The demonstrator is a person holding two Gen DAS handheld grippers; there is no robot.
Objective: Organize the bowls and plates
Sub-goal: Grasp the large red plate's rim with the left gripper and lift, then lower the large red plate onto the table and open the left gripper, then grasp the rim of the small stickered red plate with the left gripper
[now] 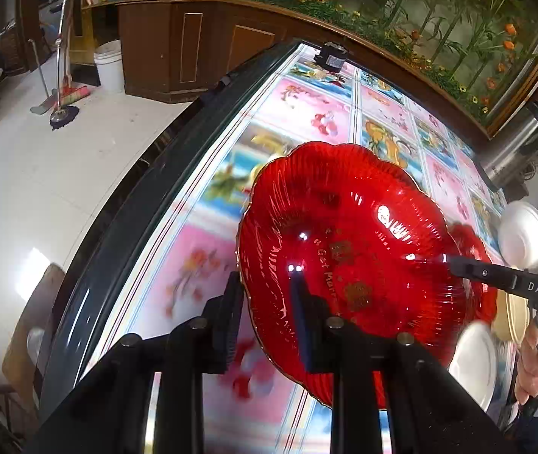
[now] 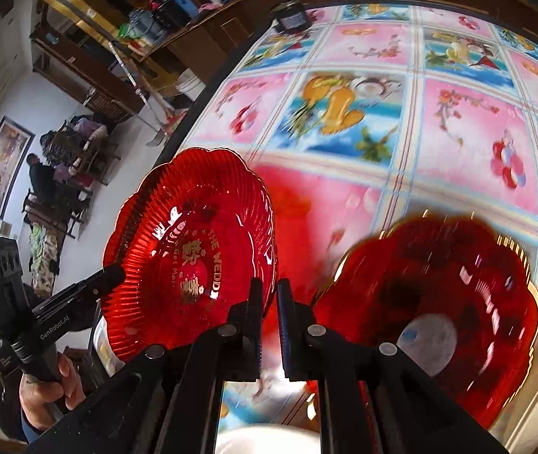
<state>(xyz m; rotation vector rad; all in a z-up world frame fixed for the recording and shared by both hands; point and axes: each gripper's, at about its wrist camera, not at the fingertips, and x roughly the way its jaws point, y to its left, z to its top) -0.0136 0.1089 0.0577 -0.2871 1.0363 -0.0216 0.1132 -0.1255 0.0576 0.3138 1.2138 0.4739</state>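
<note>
Over a table (image 2: 469, 159) spread with a flowered cloth, the left gripper (image 1: 265, 295) and the right gripper (image 2: 269, 302) share one red glass plate (image 1: 348, 265), each clamped on an opposite edge of its scalloped rim, holding it tilted clear of the tabletop. A second red plate (image 2: 439, 302) (blurred in the right wrist view) lies flat on the cloth just beside it, with a white bowl (image 1: 520, 234) near it on the table. A hand (image 2: 47, 382) grips the left tool's handle.
</note>
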